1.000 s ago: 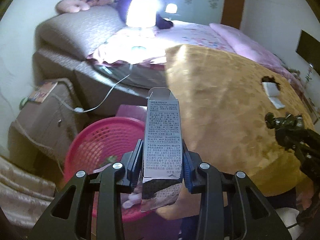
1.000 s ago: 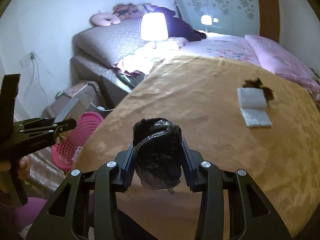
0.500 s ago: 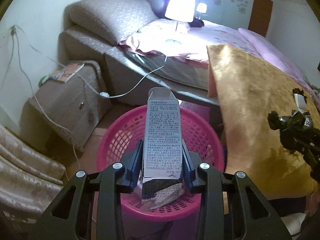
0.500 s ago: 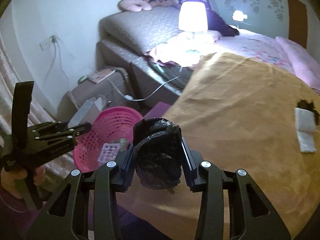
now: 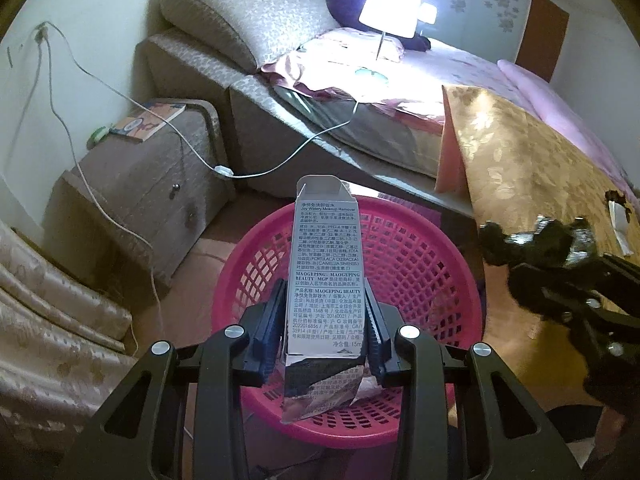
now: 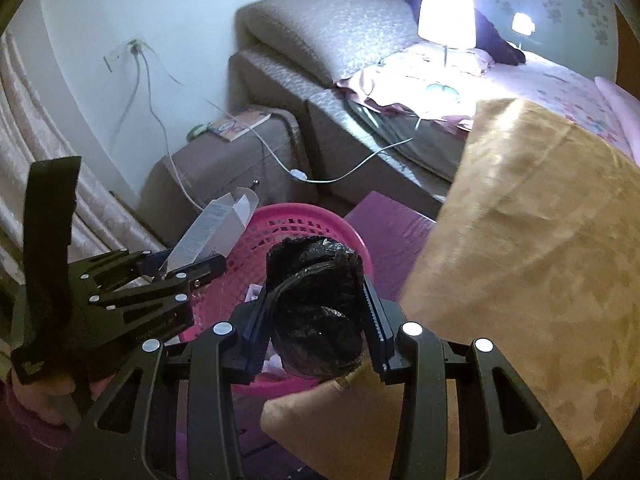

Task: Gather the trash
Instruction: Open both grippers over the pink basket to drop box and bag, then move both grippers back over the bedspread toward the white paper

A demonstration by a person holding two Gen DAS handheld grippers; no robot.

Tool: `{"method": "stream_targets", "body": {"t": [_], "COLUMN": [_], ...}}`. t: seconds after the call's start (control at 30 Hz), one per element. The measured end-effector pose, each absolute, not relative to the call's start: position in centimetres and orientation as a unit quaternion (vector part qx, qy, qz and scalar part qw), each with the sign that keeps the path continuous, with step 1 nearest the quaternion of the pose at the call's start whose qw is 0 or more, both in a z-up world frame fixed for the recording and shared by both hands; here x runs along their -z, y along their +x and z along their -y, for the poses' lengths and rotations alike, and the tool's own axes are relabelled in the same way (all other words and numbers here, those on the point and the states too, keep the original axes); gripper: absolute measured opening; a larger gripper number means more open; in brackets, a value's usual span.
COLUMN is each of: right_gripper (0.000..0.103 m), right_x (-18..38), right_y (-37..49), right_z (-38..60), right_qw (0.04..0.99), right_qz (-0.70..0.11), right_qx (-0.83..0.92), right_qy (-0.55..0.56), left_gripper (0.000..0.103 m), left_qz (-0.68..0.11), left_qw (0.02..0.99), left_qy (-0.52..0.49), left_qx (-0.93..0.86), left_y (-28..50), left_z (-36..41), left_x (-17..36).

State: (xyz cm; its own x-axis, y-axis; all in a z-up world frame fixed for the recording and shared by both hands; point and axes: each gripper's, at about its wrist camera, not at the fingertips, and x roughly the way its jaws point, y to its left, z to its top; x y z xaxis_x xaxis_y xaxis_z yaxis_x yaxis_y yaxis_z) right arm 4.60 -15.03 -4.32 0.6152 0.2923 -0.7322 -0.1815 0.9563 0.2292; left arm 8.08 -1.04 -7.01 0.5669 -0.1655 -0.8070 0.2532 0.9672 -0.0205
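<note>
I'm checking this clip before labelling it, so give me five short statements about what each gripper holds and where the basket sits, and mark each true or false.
1. The left gripper is shut on a printed carton. True.
2. The carton already lies in the pink basket. False: it is between the fingers, in front of the basket in the left wrist view.
3. The right gripper is open with nothing in it. False: it is shut on a crumpled black bag.
4. The lamp on the bed is lit. True.
5. The basket stands on the gold bedspread. False: it stands on the floor beside the bed.
</note>
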Motion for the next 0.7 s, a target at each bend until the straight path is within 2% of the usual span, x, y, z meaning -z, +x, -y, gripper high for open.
{"method": "stream_targets", "body": {"t": [0.23, 0.33, 0.4, 0.47, 0.7], "right_gripper": [0.041, 0.045, 0.053, 0.056, 0.059], "right_x": [5.1, 5.1, 5.2, 5.1, 4.5], "right_y": [6.2, 6.1, 6.0, 5.9, 5.1], "right_z": [14.2, 13.9, 14.0, 14.0, 15.0], "right_qw": [0.892, 0.892, 0.892, 0.893, 0.899], "right_qz": [-0.429, -0.428, -0.427, -0.425, -0.413], "right_qx": [-0.130, -0.133, -0.133, -0.132, -0.124], "right_qy": [0.062, 0.061, 0.065, 0.068, 0.079], "left_gripper": [0.036, 0.036, 0.041, 0.052, 0.060], "left_qz": [-0.459, -0.459, -0.460, -0.457, -0.453], "left_qw": [0.879, 0.879, 0.879, 0.882, 0.886], "left_qy": [0.050, 0.048, 0.045, 0.043, 0.032], "left_qx": [0.117, 0.117, 0.116, 0.111, 0.098], "left_y": [8.3, 8.3, 8.3, 8.3, 8.3], "left_z": [1.2, 1.1, 0.9, 0.8, 0.2], "left_x": [7.6, 7.6, 7.6, 7.5, 7.1]}}
